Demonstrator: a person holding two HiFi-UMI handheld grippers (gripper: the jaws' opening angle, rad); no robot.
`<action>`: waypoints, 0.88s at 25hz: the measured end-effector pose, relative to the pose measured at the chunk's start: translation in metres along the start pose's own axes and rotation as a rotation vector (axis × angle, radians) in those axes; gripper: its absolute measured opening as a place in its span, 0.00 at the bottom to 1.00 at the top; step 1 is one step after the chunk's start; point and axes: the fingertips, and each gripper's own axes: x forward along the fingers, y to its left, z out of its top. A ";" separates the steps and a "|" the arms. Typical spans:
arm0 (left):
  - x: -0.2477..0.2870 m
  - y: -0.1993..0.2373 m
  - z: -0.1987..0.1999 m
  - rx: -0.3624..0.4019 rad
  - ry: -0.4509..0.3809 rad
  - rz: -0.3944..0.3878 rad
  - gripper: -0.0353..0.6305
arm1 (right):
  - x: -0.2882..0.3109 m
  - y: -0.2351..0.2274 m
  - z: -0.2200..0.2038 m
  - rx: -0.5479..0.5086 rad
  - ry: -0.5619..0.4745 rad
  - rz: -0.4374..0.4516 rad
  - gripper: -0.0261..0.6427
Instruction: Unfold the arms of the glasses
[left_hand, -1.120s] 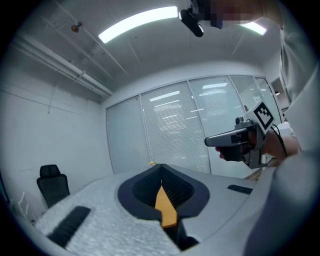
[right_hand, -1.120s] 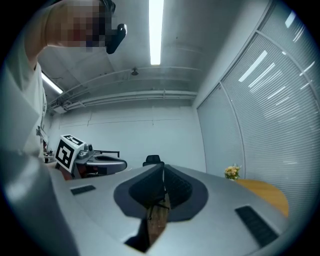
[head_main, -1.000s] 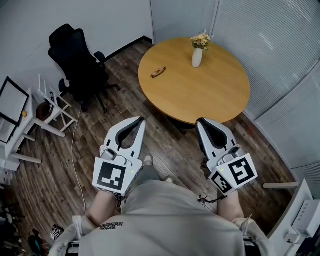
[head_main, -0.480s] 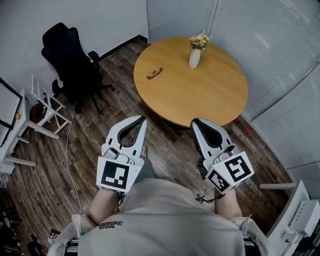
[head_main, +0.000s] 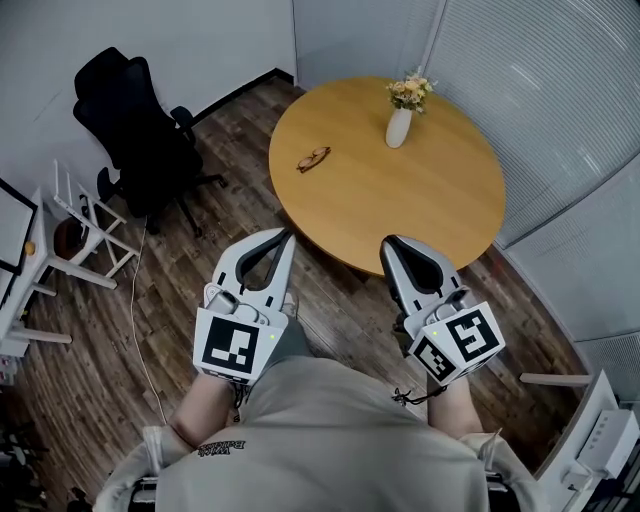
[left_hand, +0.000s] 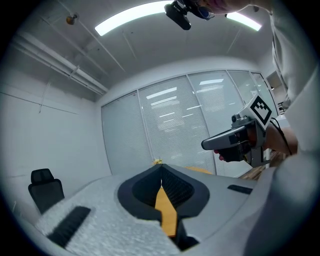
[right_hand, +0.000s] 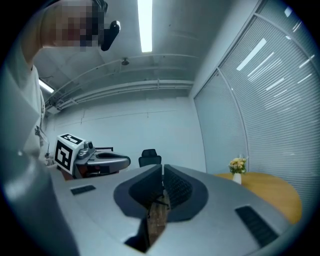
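Two grippers held low in front of the body, neither touching anything. Left gripper (head_main: 283, 238) at 7 o'clock of the head view, fingers pressed together at the tips, nothing pinched between them. Right gripper (head_main: 388, 243) at 5 o'clock, fingers likewise closed tip to tip, empty. Both aimed toward 12 o'clock at the round wooden table (head_main: 420, 215), tips just short of its near edge as seen from above, over the plank floor (head_main: 330, 290).

Glasses (head_main: 314, 159) lying on the table top near its 9 o'clock rim, well apart from both grippers – too small to tell how the arms sit. White vase (head_main: 399, 127) with flowers upright toward the table's 12 o'clock, well apart from the glasses.

Black office chair (head_main: 140, 130) at 10 o'clock of the head view, off the table's left side. White rack (head_main: 90, 215) at 9 o'clock, near the chair – partly cut by the frame edge.
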 end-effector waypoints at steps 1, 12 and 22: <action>0.006 0.007 -0.003 0.004 0.002 -0.006 0.09 | 0.009 -0.003 0.001 0.001 0.003 -0.004 0.09; 0.076 0.078 -0.026 0.009 0.037 -0.075 0.09 | 0.097 -0.046 0.005 0.009 0.051 -0.061 0.09; 0.131 0.158 -0.040 0.002 0.032 -0.155 0.09 | 0.187 -0.068 0.023 0.008 0.054 -0.137 0.09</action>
